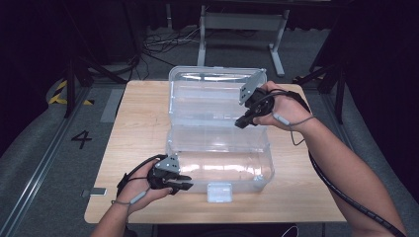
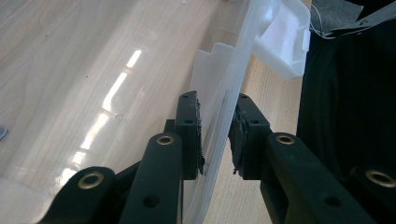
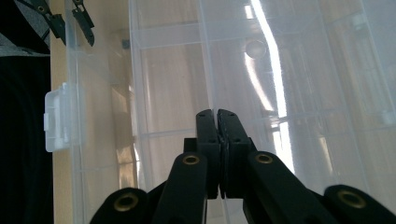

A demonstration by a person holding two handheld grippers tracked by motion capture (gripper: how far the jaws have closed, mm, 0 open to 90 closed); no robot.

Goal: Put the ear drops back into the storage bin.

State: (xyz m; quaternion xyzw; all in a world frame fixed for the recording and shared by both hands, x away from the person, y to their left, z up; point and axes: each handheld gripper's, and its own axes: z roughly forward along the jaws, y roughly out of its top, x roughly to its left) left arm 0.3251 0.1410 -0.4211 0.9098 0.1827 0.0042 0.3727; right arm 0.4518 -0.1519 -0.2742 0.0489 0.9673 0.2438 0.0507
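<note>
A clear plastic box (image 1: 220,165) stands open on the wooden desk (image 1: 133,143), its base near the middle of the desk's near edge and its hinged lid (image 1: 212,96) laid back flat toward the far edge, so that the 2 halves together span most of the desk's depth. A white latch (image 1: 219,192) hangs off the base's front wall, close to the near edge; in the left gripper view the same latch (image 2: 285,39) juts out beyond the wall.

The left gripper (image 1: 179,181) sits at the base's near left corner. In the left gripper view its 2 jaws stand on either side of the thin front wall (image 2: 219,140) of the base; the inner pad (image 2: 192,135) lies against the plastic, while the outer pad (image 2: 243,140) looks close to it, and I cannot tell for sure whether it presses.

The right gripper (image 1: 242,122) hangs over the right end of the seam where lid and base meet, held by the right hand (image 1: 284,111). In the right gripper view its jaws (image 3: 218,122) are closed flat together above the clear plastic, with only a sliver of light at their tips; whether an edge of plastic is caught there cannot be told.

A black cable (image 1: 341,192) trails from the right gripper along the forearm toward the desk's near right corner.
</note>
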